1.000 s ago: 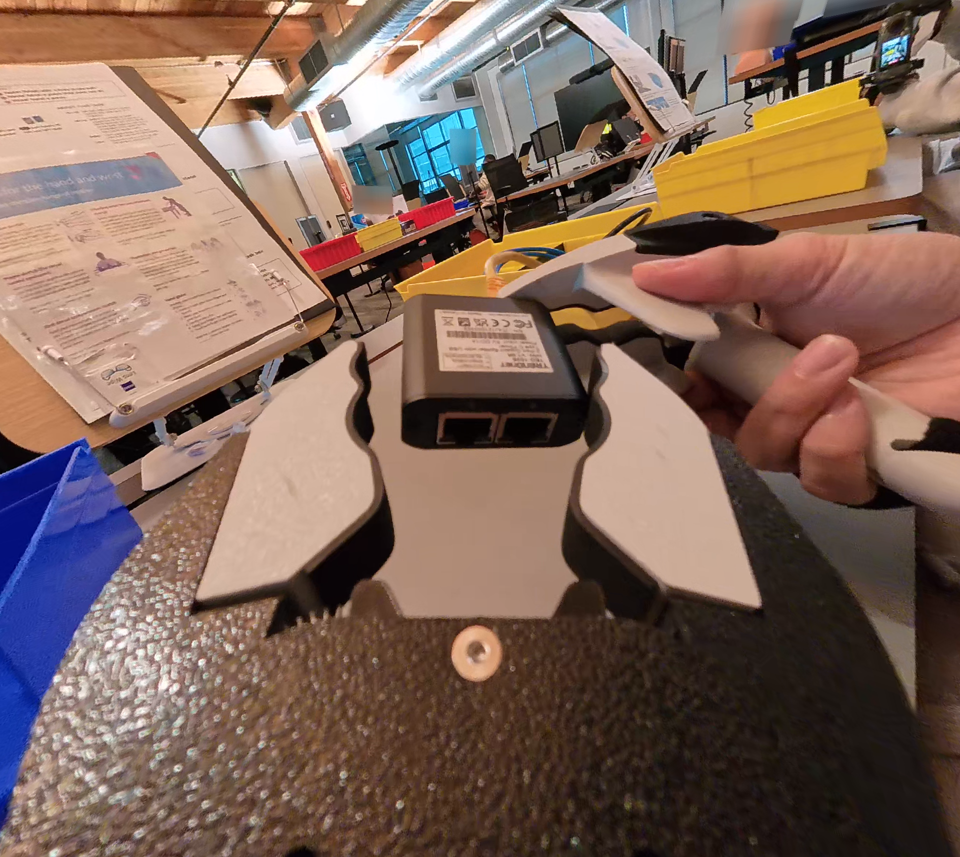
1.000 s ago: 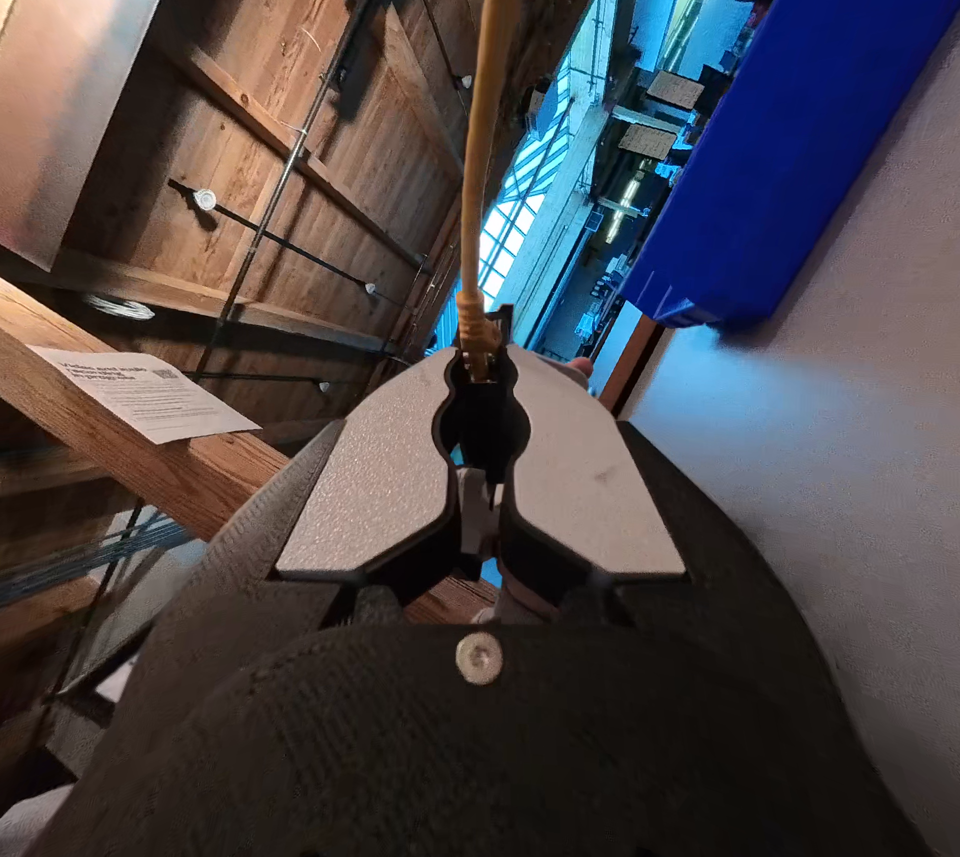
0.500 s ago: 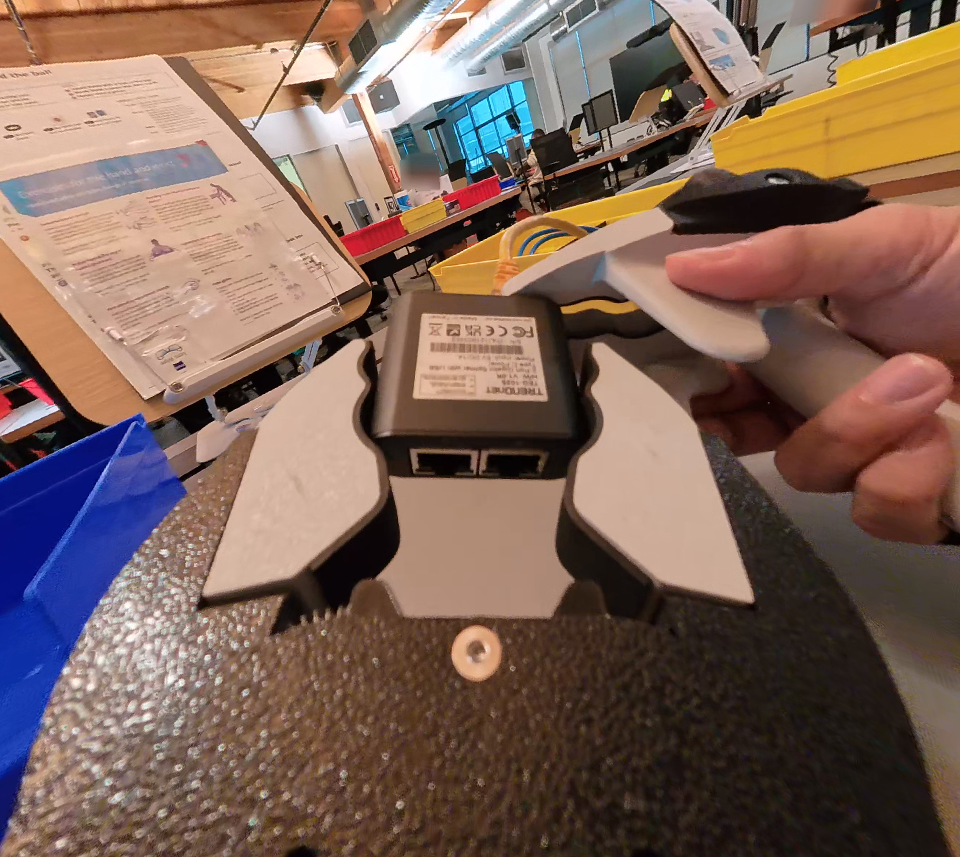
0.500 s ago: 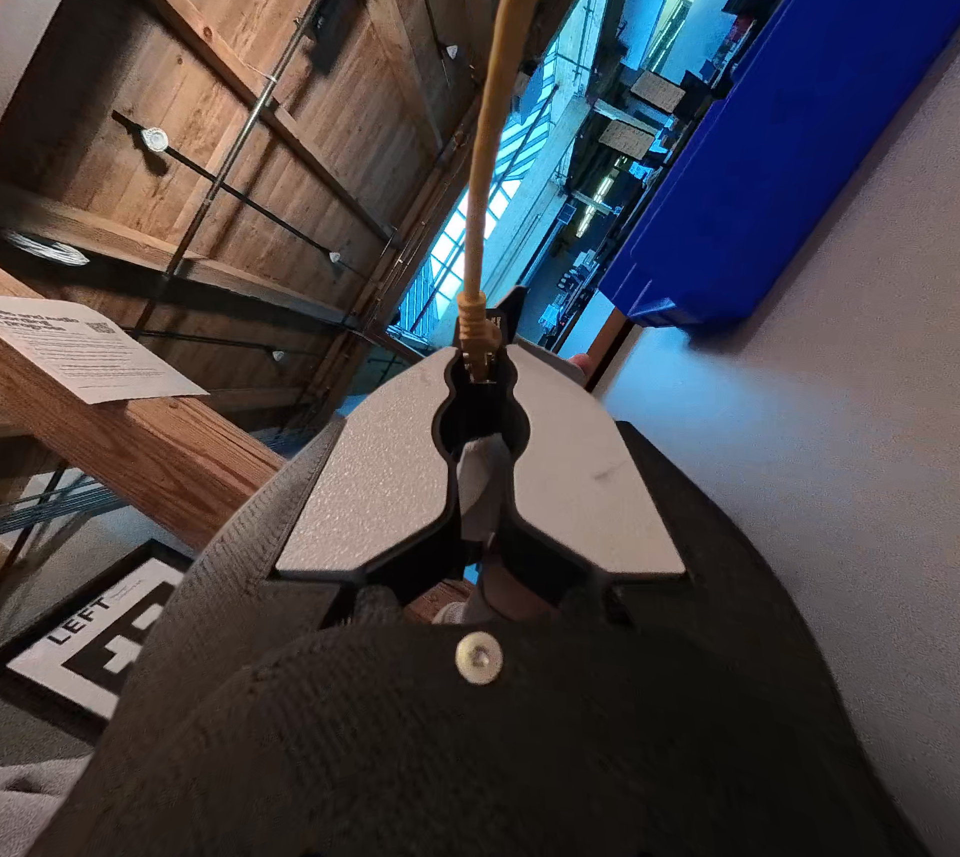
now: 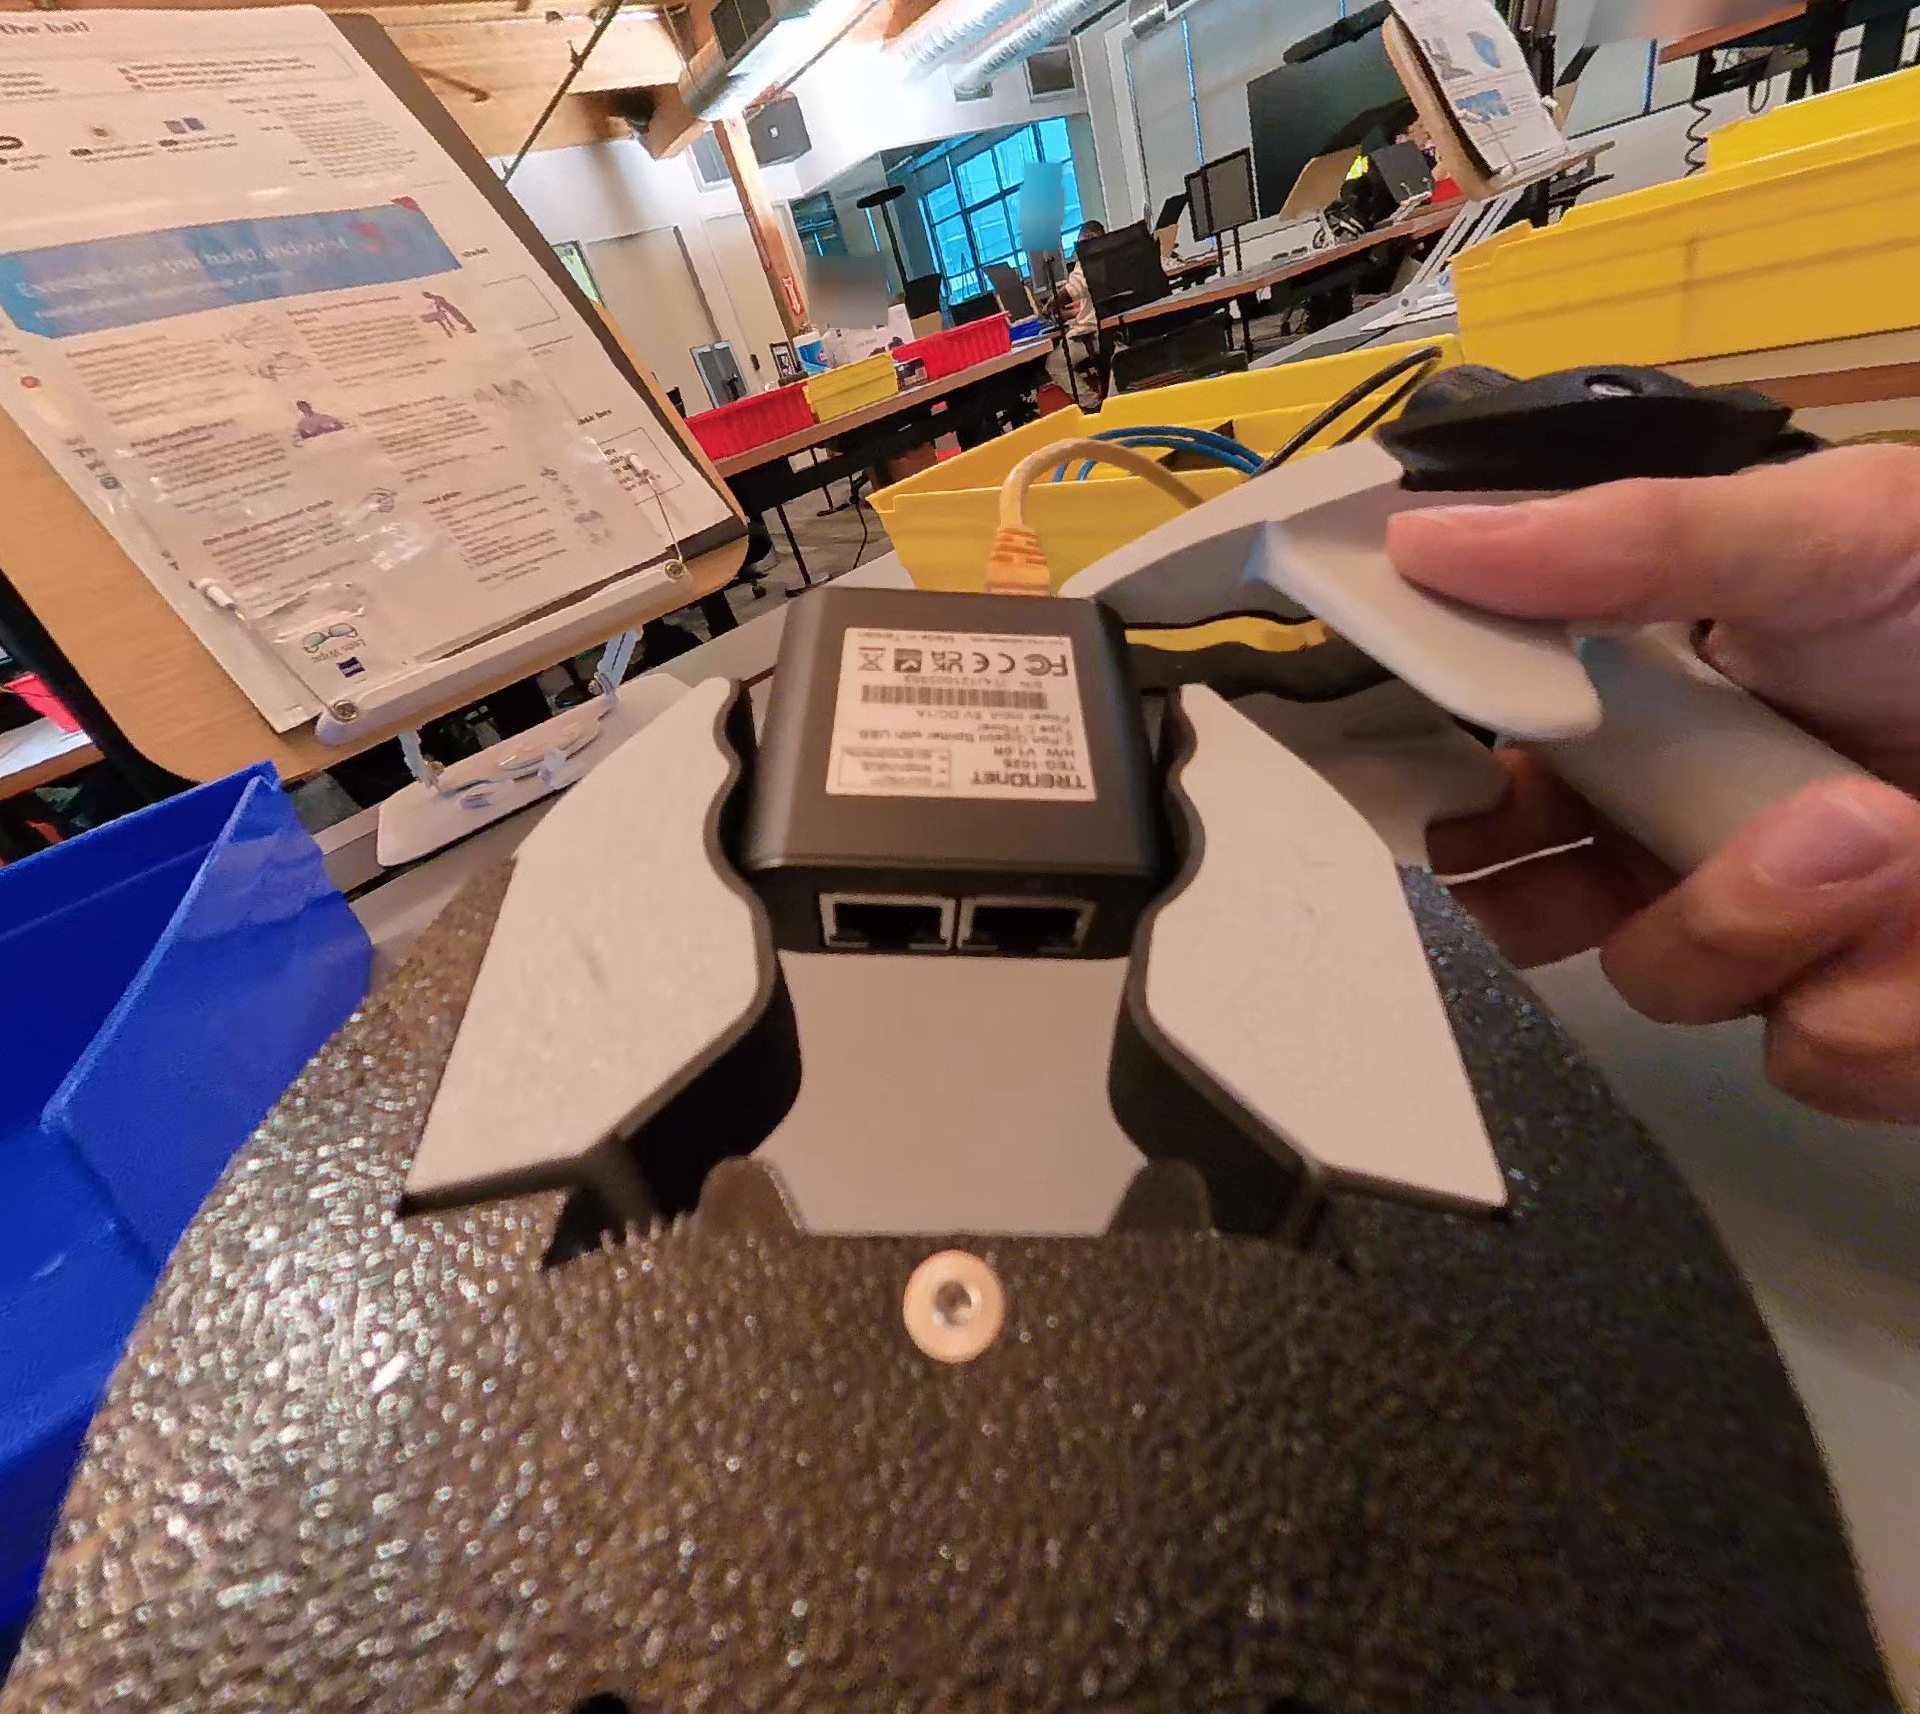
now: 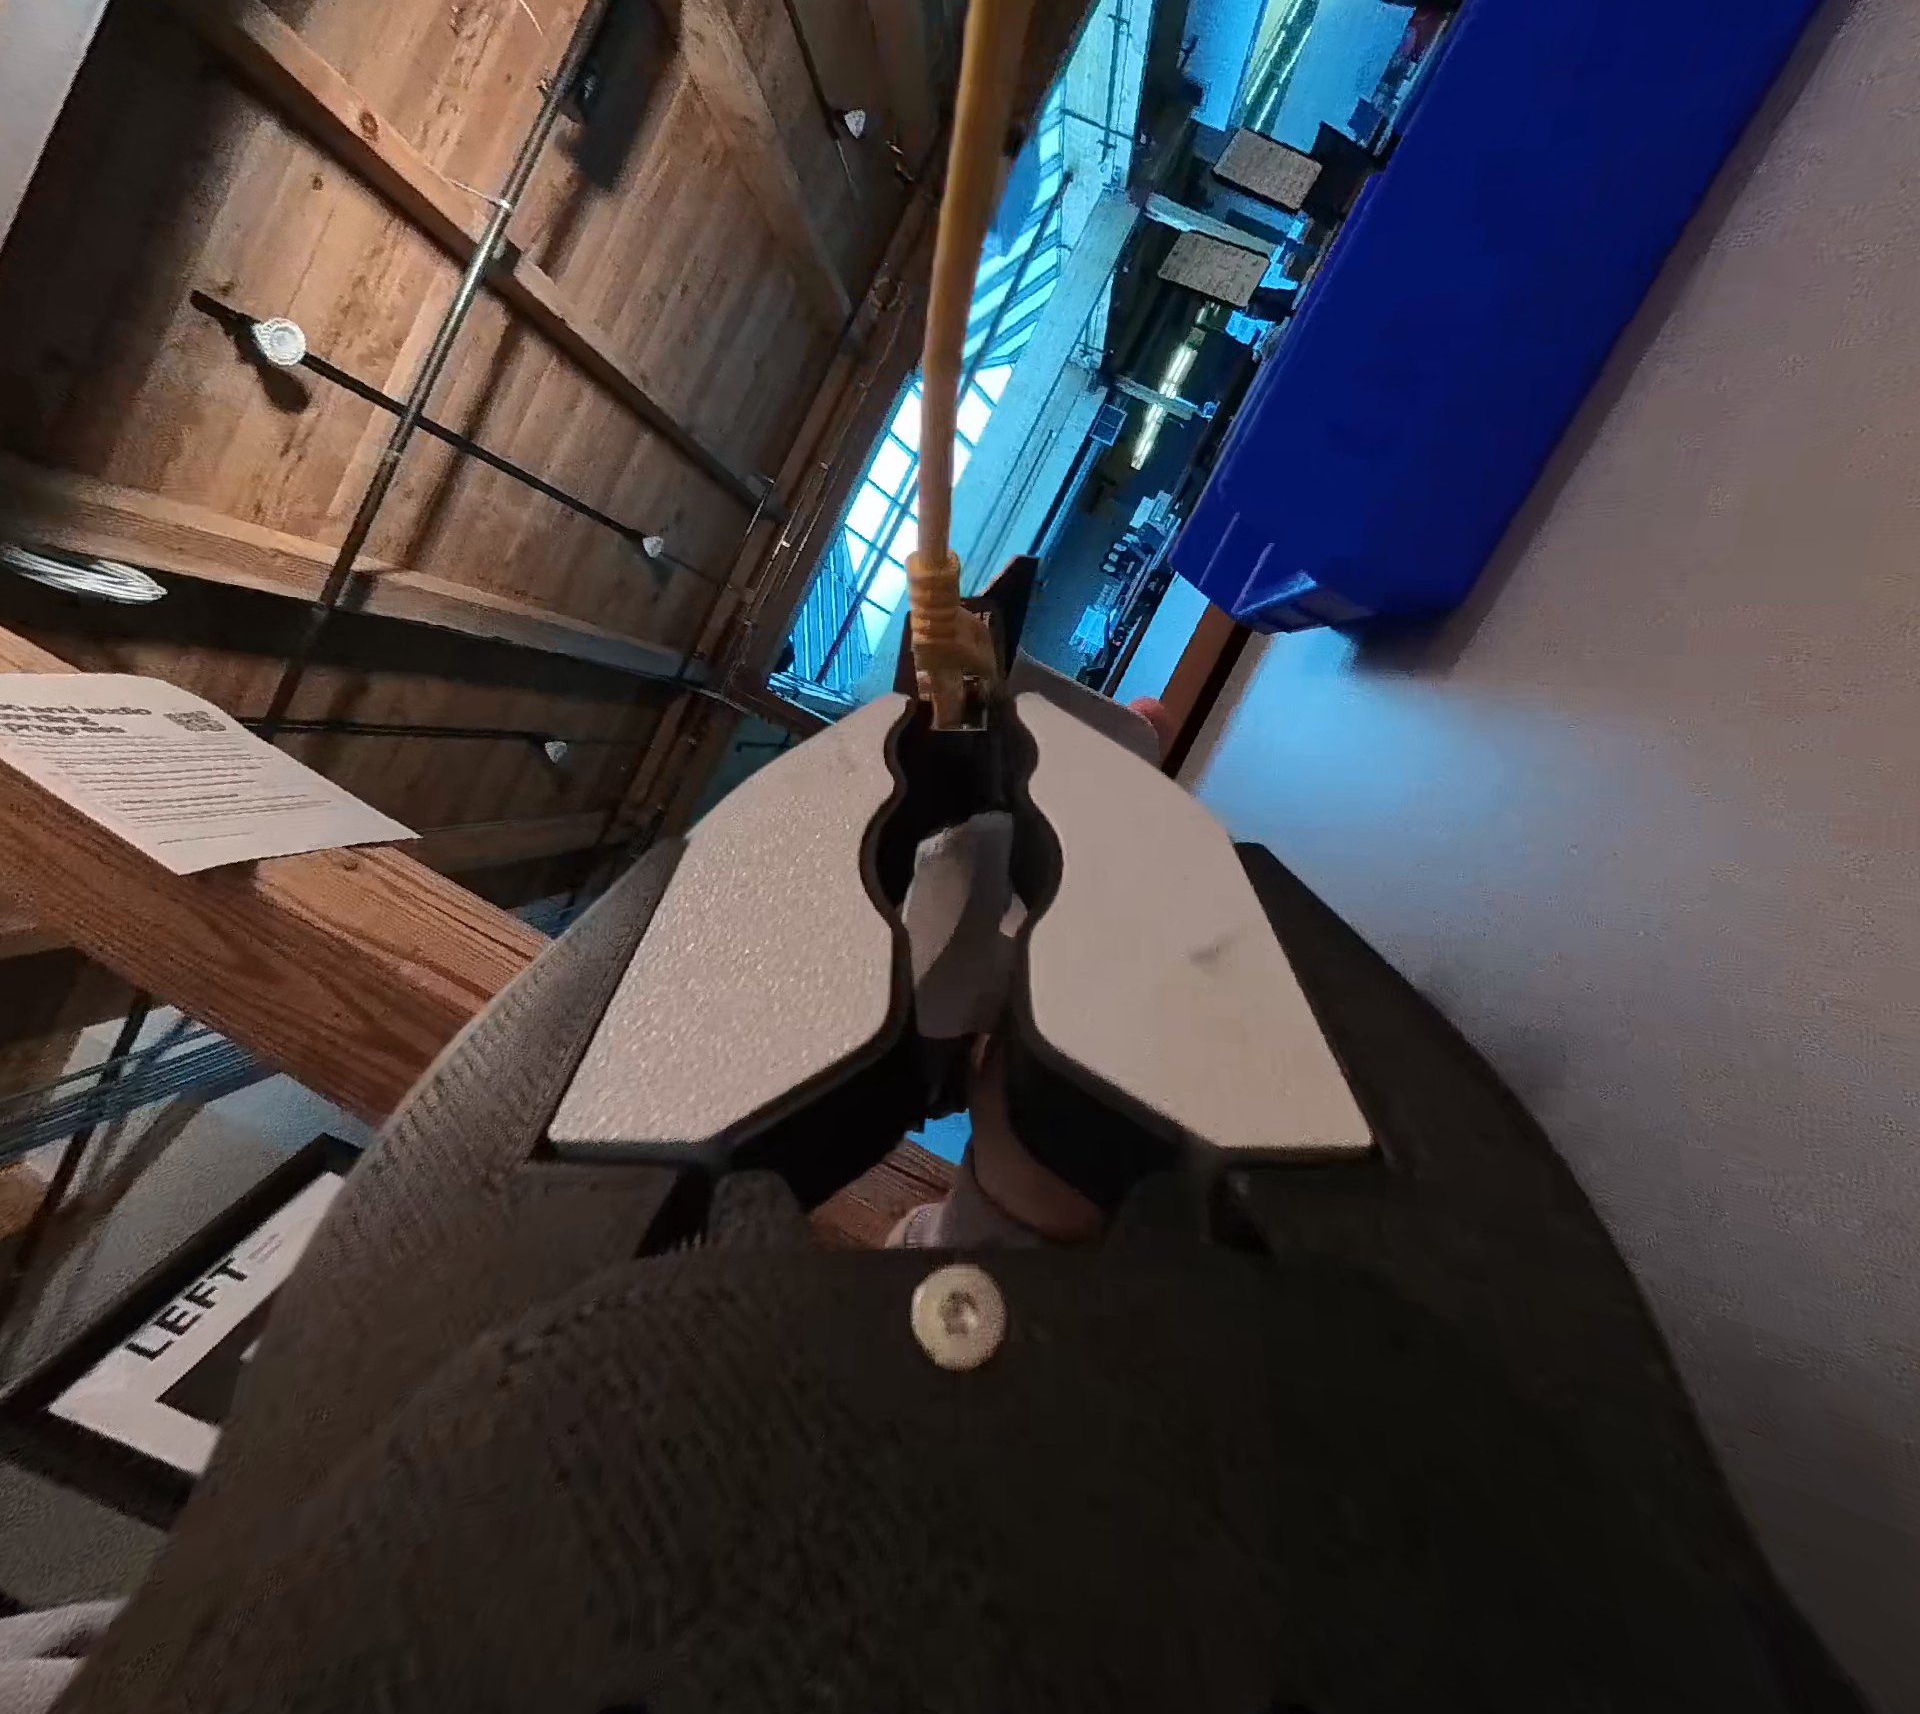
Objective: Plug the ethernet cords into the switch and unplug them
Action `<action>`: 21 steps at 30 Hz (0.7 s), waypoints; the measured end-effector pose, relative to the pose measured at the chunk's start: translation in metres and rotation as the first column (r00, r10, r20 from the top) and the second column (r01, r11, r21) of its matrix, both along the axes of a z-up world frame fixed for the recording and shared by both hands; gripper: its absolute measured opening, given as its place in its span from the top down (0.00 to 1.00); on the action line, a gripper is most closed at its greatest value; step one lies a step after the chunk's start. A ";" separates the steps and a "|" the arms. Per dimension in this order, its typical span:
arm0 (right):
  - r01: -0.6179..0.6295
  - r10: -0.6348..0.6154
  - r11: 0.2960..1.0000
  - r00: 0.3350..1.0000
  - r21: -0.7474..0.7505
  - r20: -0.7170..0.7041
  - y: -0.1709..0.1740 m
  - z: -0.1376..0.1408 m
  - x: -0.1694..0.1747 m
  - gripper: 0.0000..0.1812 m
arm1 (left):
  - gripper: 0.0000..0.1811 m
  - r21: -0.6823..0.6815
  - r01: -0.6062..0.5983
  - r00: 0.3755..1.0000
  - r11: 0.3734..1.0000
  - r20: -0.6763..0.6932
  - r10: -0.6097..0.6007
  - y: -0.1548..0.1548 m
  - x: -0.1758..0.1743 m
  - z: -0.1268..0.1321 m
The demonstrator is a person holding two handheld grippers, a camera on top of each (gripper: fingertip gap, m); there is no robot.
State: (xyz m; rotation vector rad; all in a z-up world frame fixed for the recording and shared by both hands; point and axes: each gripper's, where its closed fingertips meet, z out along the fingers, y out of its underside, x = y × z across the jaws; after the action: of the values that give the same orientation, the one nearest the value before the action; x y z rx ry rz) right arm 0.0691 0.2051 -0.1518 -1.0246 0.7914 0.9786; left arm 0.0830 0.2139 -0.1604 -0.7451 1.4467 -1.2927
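In the left wrist view my left gripper (image 5: 956, 708) is shut on the black switch (image 5: 951, 729). The switch is held label side up, with two empty ports facing the camera. A yellow ethernet cord (image 5: 1091, 459) arches down to its yellow plug (image 5: 1018, 563) at the switch's far edge. I cannot tell whether the plug is seated. A hand (image 5: 1714, 729) holds my right gripper (image 5: 1101, 589) there, coming in from the right. In the right wrist view my right gripper (image 6: 956, 708) is shut on the yellow plug (image 6: 940, 625), and the cord (image 6: 961, 210) runs away upward.
A blue bin (image 5: 156, 989) stands at the left and also shows in the right wrist view (image 6: 1507, 262). A yellow bin (image 5: 966, 521) holding blue cables is behind the switch. More yellow bins (image 5: 1714, 282) are at the right. A tilted sheet holder (image 5: 312, 365) stands at the back left.
The left view has swung and the switch sits lower in it. The yellow plug, hidden behind the switch before, now shows above its far edge. Both grippers stay shut.
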 end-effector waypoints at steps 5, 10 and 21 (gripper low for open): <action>-0.001 0.001 1.000 1.000 -0.003 -0.014 0.001 -0.003 0.000 0.93 | 0.60 0.012 -0.006 1.000 1.000 0.003 0.006 0.001 0.000 -0.001; 0.009 -0.009 1.000 1.000 -0.013 -0.018 0.001 -0.004 0.001 0.92 | 0.60 0.021 -0.010 1.000 1.000 0.008 0.010 0.001 0.000 -0.002; 0.007 -0.007 1.000 1.000 -0.024 0.012 0.001 -0.003 0.000 0.90 | 0.60 0.037 -0.007 1.000 0.999 -0.004 0.007 -0.003 0.001 -0.005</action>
State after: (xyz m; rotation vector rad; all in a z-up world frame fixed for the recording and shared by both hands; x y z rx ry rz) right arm 0.0694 0.2064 -0.1545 -1.0470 0.7983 0.9579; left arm 0.0841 0.2112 -0.1656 -0.7274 1.4661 -1.2565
